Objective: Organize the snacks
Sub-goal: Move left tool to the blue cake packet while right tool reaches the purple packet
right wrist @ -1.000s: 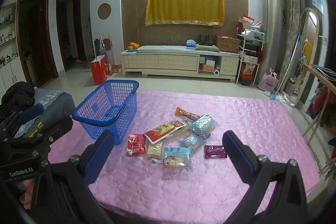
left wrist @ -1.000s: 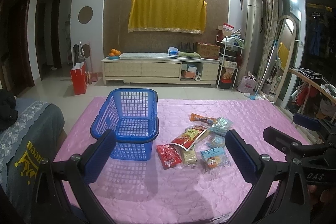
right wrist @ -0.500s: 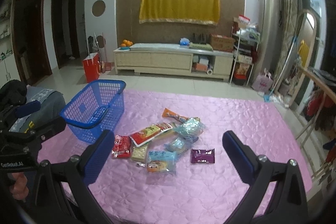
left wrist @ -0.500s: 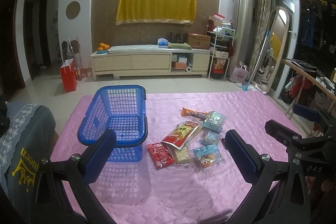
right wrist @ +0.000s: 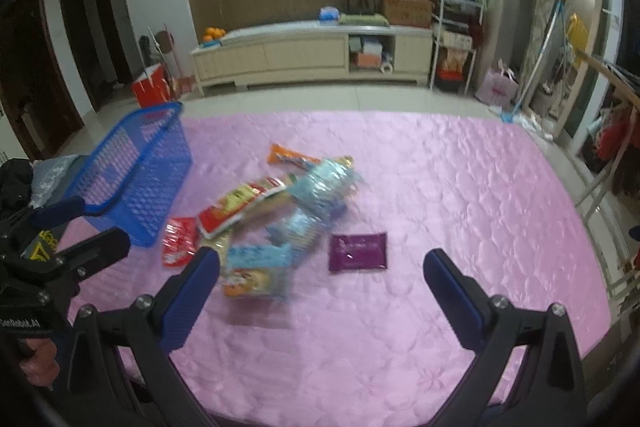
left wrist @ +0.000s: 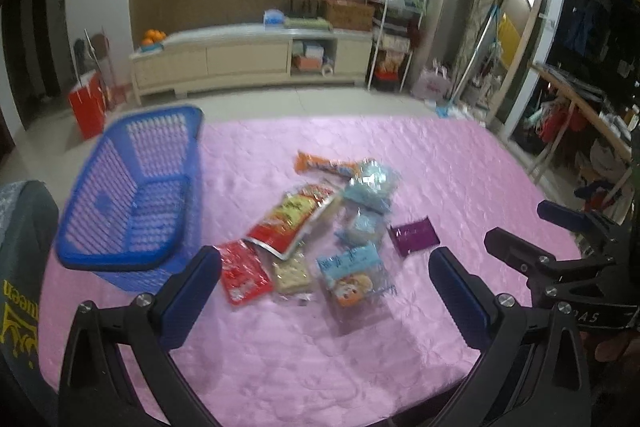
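Observation:
A blue mesh basket [left wrist: 132,195] [right wrist: 136,183] stands empty at the left of a pink quilted table [left wrist: 460,179] [right wrist: 460,187]. Several snack packets lie in a loose pile beside it: a red packet [left wrist: 242,273] [right wrist: 179,242], a red-and-yellow pouch [left wrist: 292,221], an orange bar [left wrist: 320,165] [right wrist: 290,157], light blue packs [left wrist: 370,187] [right wrist: 324,183], a cartoon pack [left wrist: 352,277] [right wrist: 258,271] and a purple packet [left wrist: 414,237] [right wrist: 358,251]. My left gripper [left wrist: 324,291] hovers open just short of the pile. My right gripper [right wrist: 320,289] is open too, near the purple packet.
Each view catches the other gripper at its edge: the right one [left wrist: 560,259], the left one [right wrist: 60,255]. A dark cushioned seat [left wrist: 20,267] borders the table's left side. Beyond the far edge are tiled floor, a TV cabinet [right wrist: 304,55] and a red bag [left wrist: 86,105].
Both grippers have tilted down and moved closer to the snack pile, which now looks larger and lower. The left one also swung right, bringing the purple packet into its view. Nothing on the table moved.

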Demonstrator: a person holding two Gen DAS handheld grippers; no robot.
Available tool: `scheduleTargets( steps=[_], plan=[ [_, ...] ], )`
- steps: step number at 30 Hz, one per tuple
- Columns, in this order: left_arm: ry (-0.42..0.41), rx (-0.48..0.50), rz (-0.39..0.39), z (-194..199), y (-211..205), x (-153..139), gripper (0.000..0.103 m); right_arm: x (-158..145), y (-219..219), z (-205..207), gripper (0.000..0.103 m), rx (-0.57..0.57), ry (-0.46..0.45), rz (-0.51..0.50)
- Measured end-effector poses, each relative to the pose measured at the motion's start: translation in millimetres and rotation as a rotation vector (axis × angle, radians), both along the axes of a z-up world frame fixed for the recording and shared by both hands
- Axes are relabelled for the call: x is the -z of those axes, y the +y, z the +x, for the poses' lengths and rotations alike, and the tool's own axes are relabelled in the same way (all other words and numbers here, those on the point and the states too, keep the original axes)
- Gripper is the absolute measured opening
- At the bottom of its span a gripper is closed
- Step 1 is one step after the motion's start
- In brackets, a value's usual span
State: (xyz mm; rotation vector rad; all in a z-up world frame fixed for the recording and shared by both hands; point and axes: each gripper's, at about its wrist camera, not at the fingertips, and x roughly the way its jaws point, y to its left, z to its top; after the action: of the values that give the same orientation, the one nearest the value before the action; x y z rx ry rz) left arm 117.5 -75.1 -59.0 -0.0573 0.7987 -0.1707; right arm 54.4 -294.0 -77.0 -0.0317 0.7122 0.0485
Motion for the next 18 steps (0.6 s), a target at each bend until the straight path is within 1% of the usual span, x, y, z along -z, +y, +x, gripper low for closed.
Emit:
scheduleTargets(
  steps=[5,9,12,15,18],
  plan=[
    [0.09,0.02,-0.002,26,-23,27,0.103,22,-20,18,0.1,0.021,0.063,-0.002],
    [0.195,-0.003,0.016,46,-35,56,0.103,42,-35,34,0.1,0.025,0.106,0.01],
    [0.27,-0.005,-0.017,59,-37,77,0.103,58,-41,45,0.1,0.023,0.144,0.025],
    [0.325,-0.013,-0.02,74,-40,100,0.103,71,-44,52,0.1,0.02,0.175,0.019],
    [0.362,-0.004,-0.005,87,-46,119,0.103,81,-47,60,0.1,0.02,0.199,0.014]
  ],
)
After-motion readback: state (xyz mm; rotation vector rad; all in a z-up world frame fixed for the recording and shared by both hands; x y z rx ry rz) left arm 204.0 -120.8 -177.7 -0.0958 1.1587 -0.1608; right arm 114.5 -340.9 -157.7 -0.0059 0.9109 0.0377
